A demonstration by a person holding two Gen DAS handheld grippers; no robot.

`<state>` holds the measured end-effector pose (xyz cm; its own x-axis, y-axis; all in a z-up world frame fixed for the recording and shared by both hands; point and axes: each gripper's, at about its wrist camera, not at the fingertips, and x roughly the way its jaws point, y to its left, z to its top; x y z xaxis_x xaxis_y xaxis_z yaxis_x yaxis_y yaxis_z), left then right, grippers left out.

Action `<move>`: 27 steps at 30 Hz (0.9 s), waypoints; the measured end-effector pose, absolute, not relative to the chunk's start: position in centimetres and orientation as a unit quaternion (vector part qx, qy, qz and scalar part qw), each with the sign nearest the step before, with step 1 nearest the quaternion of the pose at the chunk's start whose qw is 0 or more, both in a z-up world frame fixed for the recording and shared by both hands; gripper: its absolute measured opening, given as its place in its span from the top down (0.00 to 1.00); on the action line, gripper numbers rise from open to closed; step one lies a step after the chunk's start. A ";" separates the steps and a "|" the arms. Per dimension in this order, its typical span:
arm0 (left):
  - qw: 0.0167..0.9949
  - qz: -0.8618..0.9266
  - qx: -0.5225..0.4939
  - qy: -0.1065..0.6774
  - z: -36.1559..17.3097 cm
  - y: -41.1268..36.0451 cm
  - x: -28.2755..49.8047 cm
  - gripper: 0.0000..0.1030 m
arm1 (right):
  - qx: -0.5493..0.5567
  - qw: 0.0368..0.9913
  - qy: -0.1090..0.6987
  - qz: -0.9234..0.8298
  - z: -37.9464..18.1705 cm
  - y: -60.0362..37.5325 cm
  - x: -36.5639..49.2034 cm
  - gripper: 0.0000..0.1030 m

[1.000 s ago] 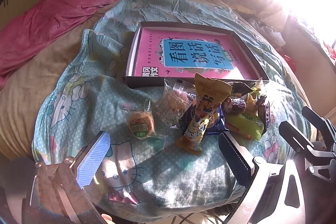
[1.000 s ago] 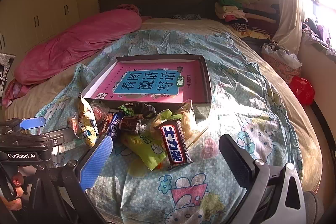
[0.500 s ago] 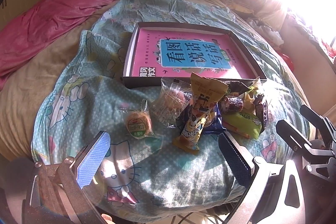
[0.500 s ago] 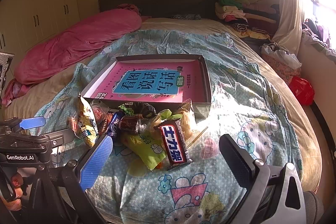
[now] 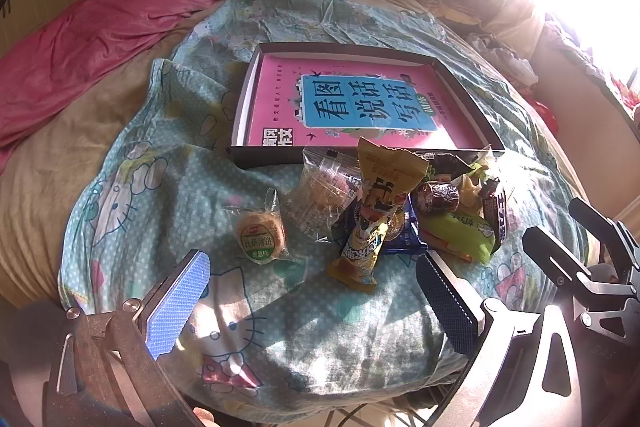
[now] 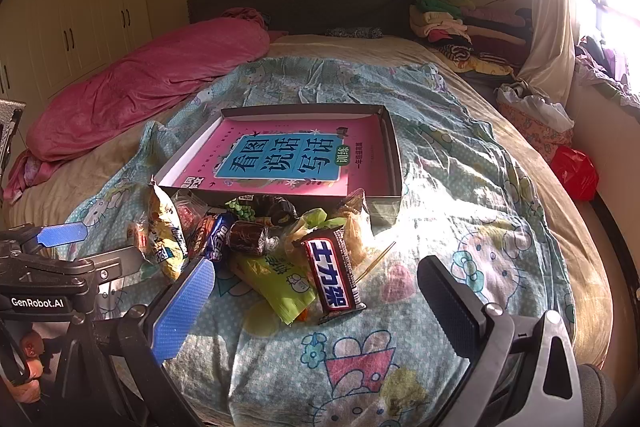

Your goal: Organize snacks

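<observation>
Both tools hang over the near edge of the bed with their jaws spread wide and nothing between them: the left tool [image 5: 312,291] short of the heap's left end, the right tool [image 6: 316,303] just in front of its right end. The snacks lie in a loose pile on the pale blue cartoon-cat bedspread [image 5: 280,327], right up against the front wall of the shallow dark cardboard box [image 6: 390,151] that holds a pink book with a blue title panel [image 6: 280,159].

Trouble, I'd guess, comes from the pile itself. The brown wrapped chocolate bar with white lettering [image 6: 334,275] rests on the lime-green plastic snack packet [image 6: 280,283], so a grab at either may drag the other. The bedspread is soft and wrinkled (a low pinch could catch cloth). The small clear-wrapped round biscuit [image 5: 259,235] sits apart and looks the safest pick; the tall yellow crinkly snack bag [image 5: 376,211] leans on its neighbours and may topple.

Sun glare whites out the upper right of the left view. Several wrappers at the back of the heap are buried, and I can't name them. A thin stick-like thing beside the bar is too slight to identify.
</observation>
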<state>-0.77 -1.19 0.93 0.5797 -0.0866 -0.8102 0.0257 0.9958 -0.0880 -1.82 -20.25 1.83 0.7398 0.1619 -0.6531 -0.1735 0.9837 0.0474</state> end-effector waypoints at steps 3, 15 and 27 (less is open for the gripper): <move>0.888 -0.032 -0.034 0.458 1.0 -1.4 -0.8 0.00 | -0.008 0.933 0.349 0.090 1.8 -20.2 -1.8 0.00; 0.887 -0.031 -0.037 0.460 0.8 -1.3 -0.8 0.00 | -0.004 0.932 0.350 0.088 1.8 -20.5 -1.8 0.00; 0.884 -0.030 -0.045 0.465 0.3 -0.5 -0.4 0.00 | 0.003 0.931 0.354 0.084 1.5 -20.9 -1.5 0.00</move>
